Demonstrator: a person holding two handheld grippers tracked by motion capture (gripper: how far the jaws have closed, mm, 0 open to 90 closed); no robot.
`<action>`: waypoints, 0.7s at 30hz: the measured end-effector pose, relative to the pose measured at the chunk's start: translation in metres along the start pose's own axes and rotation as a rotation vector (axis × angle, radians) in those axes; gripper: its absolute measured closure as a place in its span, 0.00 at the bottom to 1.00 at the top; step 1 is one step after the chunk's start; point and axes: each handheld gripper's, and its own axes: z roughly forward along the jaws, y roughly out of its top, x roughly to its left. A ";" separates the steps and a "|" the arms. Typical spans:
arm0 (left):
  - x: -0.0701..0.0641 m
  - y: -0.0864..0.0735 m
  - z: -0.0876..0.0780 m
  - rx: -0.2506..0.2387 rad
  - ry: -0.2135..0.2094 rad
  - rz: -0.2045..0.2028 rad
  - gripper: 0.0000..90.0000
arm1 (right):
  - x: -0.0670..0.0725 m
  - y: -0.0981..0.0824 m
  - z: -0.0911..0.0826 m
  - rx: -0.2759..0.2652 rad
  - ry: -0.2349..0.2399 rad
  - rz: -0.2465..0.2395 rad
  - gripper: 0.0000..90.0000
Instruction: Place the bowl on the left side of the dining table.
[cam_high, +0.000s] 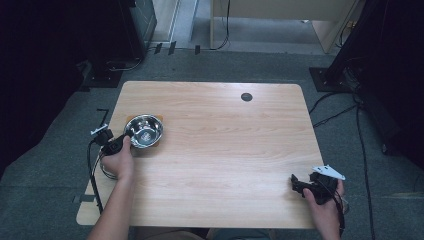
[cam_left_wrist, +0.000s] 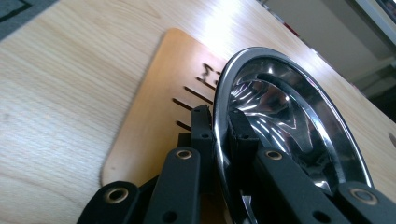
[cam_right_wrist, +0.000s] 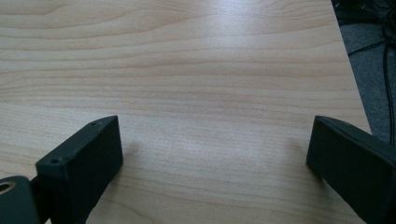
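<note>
Presently the left claw is clamped on the near-left rim of the bowl, one jaw inside and one outside the wall. That bowl sits on a thin wooden board near the table's left edge, so little margin lies leftward. Rightward and farther in, the tabletop is bare wood. At the near right corner, the right claw rests on the table with jaws spread wide and nothing between them, well apart from the bowl.

One steel bowl; one wooden board; one table; two grippers.
</note>
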 end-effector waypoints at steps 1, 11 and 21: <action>0.000 0.000 0.000 -0.007 0.003 -0.005 0.94 | 0.000 0.000 0.000 0.000 0.000 0.000 0.03; 0.003 0.003 0.005 -0.044 0.032 -0.049 0.94 | 0.000 0.000 0.000 0.000 0.000 0.000 0.03; 0.002 0.004 0.010 -0.075 0.057 -0.055 0.93 | 0.000 0.000 0.000 0.000 0.000 0.000 0.03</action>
